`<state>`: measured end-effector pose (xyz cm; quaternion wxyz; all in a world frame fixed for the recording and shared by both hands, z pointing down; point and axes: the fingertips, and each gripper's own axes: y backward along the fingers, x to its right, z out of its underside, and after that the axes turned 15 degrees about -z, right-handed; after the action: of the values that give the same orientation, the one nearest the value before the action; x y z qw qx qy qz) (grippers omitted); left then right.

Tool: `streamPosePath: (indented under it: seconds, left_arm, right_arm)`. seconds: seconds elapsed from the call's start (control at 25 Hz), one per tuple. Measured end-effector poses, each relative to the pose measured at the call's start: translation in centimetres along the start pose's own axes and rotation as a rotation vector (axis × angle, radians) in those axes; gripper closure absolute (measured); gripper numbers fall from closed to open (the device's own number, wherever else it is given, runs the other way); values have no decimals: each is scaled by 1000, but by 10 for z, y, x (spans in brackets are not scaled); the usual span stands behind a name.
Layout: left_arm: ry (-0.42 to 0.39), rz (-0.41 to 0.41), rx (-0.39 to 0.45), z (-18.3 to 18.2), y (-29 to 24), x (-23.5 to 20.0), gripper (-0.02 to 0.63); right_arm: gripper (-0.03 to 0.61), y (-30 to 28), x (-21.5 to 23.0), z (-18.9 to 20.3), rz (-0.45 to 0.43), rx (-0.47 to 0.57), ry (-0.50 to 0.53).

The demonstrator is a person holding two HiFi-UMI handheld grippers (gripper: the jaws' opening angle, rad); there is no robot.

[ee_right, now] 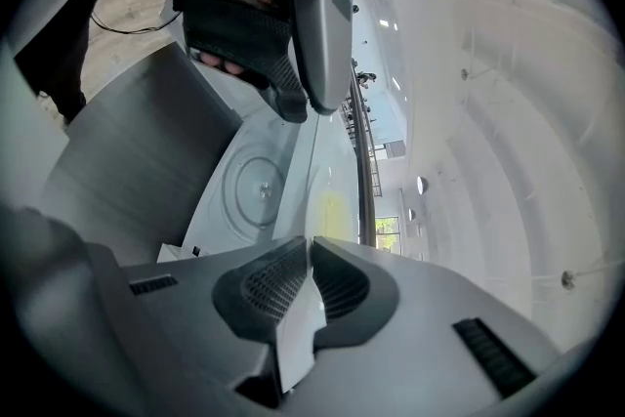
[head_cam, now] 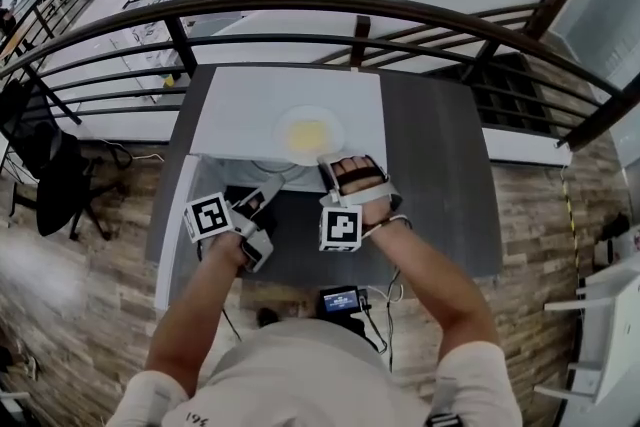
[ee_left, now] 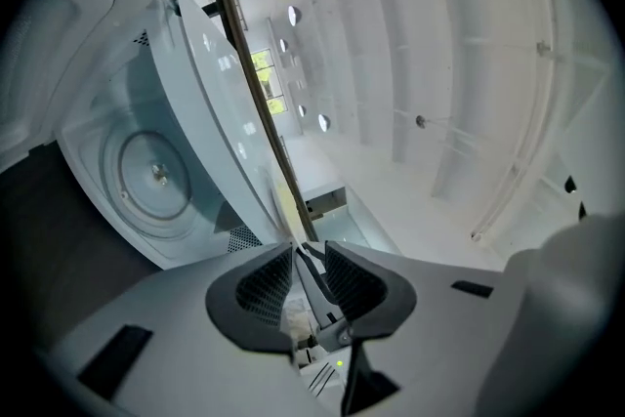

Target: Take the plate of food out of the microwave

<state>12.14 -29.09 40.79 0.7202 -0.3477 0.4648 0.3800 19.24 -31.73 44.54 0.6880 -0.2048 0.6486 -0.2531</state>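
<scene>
Outside the cavity, at the front edge of the microwave, sits the white plate with its yellow food. The right gripper is clamped on the near rim, and its own view shows the white edge pinched between the pads. Whether the plate rests on the microwave's top or hangs just above it I cannot tell. The left gripper is just beside the plate's left edge with its jaws narrowly apart and nothing pressed between them. Both gripper views show the glass turntable bare, so the main step looks done. What seems left is carrying the plate clear and setting it down — perhaps on the dark grey table — and the door is not yet closed.
</scene>
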Motion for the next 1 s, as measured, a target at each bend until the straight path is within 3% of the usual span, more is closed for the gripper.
streamPosePath:
  seconds: [0.52, 1.0]
  left_arm:
    - [-77, 76, 26, 17, 42, 30, 523]
    - [-111, 83, 29, 21, 68, 35, 523]
  right_arm:
    - [560, -16, 8, -11, -64, -28, -18]
    - [558, -28, 16, -21, -198, -22, -161]
